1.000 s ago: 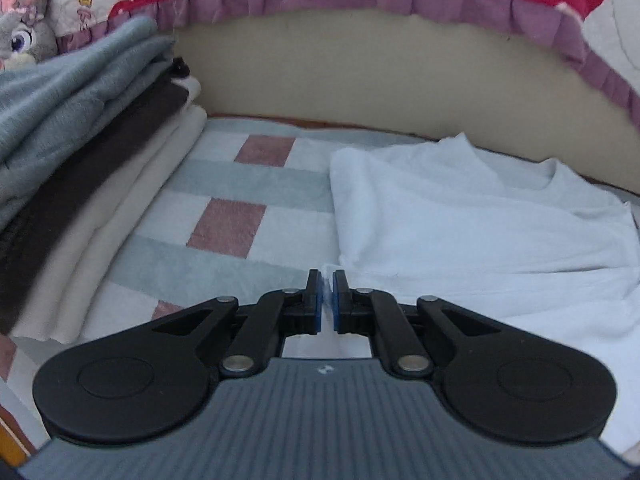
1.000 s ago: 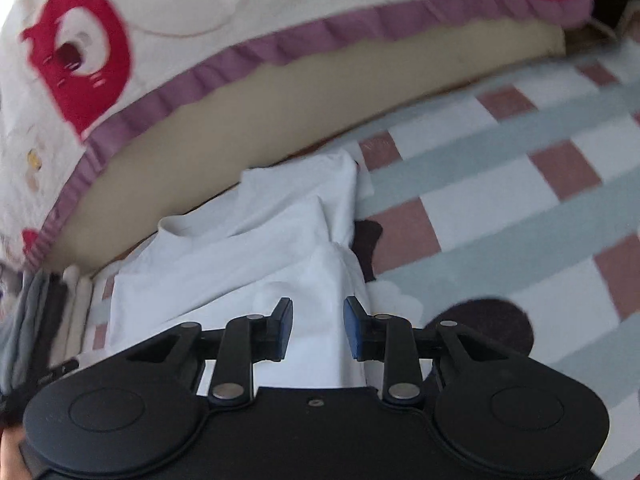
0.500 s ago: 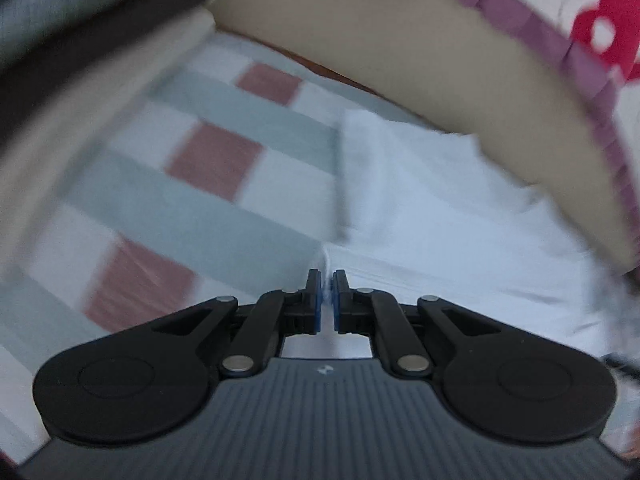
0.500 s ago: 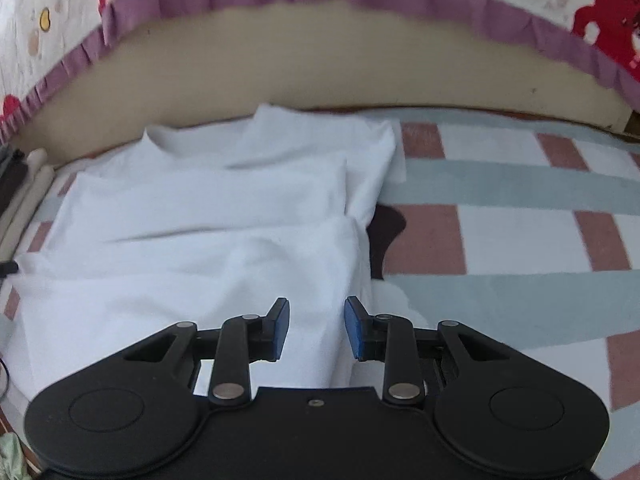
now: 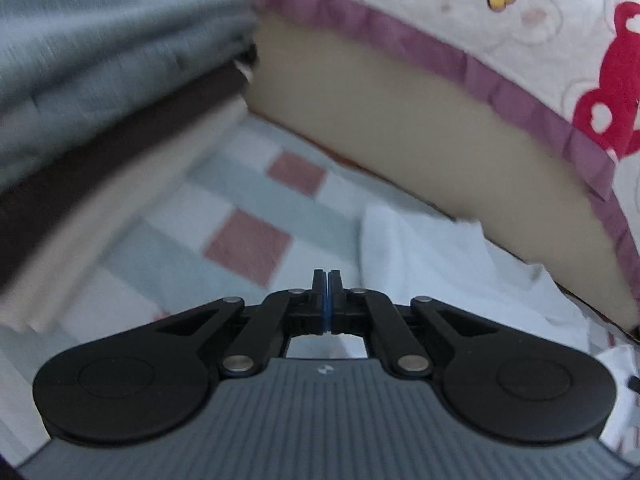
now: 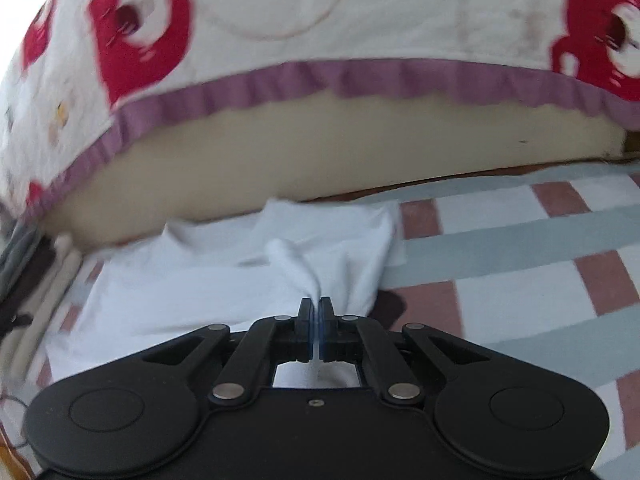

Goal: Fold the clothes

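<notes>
A white shirt (image 6: 192, 280) lies partly folded on the checked mat, next to the beige mattress edge; it also shows in the left wrist view (image 5: 440, 264). My right gripper (image 6: 315, 304) is shut on a pinched ridge of the white shirt near its right side, and the cloth rises in a peak from the jaws. My left gripper (image 5: 327, 280) is shut just left of the shirt's left edge; no cloth shows between its jaws.
A stack of folded clothes (image 5: 100, 100), grey over dark brown over cream, stands at the left. The mattress side (image 6: 320, 152) with a red-and-white quilt (image 6: 320, 12) rises behind the shirt. The checked mat (image 6: 520, 248) extends to the right.
My right gripper has closed on the shirt and gathered a ridge of cloth. My left gripper stayed shut and swung its view left toward the clothes stack.
</notes>
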### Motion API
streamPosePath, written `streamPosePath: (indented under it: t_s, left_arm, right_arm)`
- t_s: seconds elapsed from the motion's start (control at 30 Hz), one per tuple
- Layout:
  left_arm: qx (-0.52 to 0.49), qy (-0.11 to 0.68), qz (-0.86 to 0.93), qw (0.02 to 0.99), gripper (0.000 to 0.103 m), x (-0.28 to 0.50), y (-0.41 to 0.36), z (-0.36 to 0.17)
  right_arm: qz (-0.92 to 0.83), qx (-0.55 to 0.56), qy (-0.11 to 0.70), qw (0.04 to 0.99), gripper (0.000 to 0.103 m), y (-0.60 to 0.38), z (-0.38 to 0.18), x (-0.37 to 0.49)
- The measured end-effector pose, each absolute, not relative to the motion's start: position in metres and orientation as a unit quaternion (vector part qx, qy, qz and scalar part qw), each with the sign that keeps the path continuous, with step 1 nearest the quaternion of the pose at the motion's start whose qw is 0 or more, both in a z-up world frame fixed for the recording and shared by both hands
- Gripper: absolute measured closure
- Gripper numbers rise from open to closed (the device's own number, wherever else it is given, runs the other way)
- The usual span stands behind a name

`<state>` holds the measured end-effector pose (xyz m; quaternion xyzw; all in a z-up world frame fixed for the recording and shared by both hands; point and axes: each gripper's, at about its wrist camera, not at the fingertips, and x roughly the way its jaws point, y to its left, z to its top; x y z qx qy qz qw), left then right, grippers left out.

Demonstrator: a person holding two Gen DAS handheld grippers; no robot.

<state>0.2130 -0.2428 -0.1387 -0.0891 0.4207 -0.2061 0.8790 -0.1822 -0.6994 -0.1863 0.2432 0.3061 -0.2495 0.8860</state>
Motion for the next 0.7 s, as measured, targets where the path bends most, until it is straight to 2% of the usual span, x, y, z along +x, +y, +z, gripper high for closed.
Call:
streamPosePath:
  t_s: [0.17, 0.3, 0.37, 0.53, 0.57, 0.6, 0.7]
  left_arm:
    - [-0.045, 0.496, -0.213, 0.841, 0.101, 0.216, -0.263, -0.164]
    - [-0.023, 0.509, -0.197, 0.837, 0.098, 0.218, -0.264, -0.166]
    - [-0.040, 0.519, -0.198, 0.831, 0.098, 0.221, -0.257, -0.168]
    - [-0.059, 0.541, -0.222, 0.809, 0.098, 0.222, -0.261, -0.178]
    - [-0.066, 0.543, -0.231, 0.805, 0.093, 0.221, -0.264, -0.179]
    - [-0.073, 0.545, -0.239, 0.801, 0.088, 0.220, -0.266, -0.180]
    - [-0.125, 0.559, -0.276, 0.771, 0.084, 0.217, -0.273, -0.189]
  right_arm:
    - [-0.311, 0.202, 0.379, 0.848, 0.099, -0.701, -0.204, -0.171]
    - [-0.376, 0.153, 0.431, 0.806, 0.097, -0.702, -0.214, -0.164]
    - [-0.416, 0.145, 0.416, 0.796, 0.096, -0.709, -0.201, -0.173]
    - [-0.355, 0.255, 0.327, 0.838, 0.088, -0.724, -0.177, -0.195]
    - [-0.340, 0.260, 0.321, 0.845, 0.083, -0.723, -0.177, -0.193]
    - [-0.333, 0.248, 0.322, 0.851, 0.080, -0.720, -0.176, -0.189]
    - [-0.328, 0.151, 0.345, 0.867, 0.080, -0.705, -0.172, -0.171]
